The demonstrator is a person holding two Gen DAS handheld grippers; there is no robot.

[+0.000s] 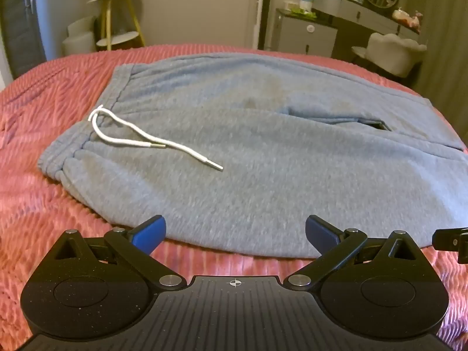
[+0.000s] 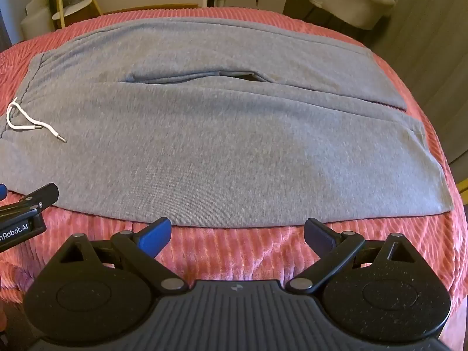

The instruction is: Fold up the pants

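Grey sweatpants [image 1: 248, 152] lie flat on a pink ribbed bedspread [image 1: 44, 199], waistband to the left, both legs running right. A white drawstring [image 1: 131, 137] lies loose on the waist area; it also shows in the right wrist view [image 2: 29, 124]. The pants fill the right wrist view [image 2: 234, 152], leg hems at the right. My left gripper [image 1: 235, 234] is open and empty, just over the pants' near edge below the waist. My right gripper [image 2: 237, 234] is open and empty, just short of the near leg's edge. The left gripper's body shows at the left of the right wrist view [image 2: 26, 210].
The bedspread [image 2: 234, 251] extends around the pants. Behind the bed stand a gold-legged side table [image 1: 120, 17], a grey cabinet [image 1: 304, 38], a dresser with round mirror [image 1: 377, 3] and a white chair [image 1: 395, 52]. The bed's right edge drops off near the hems.
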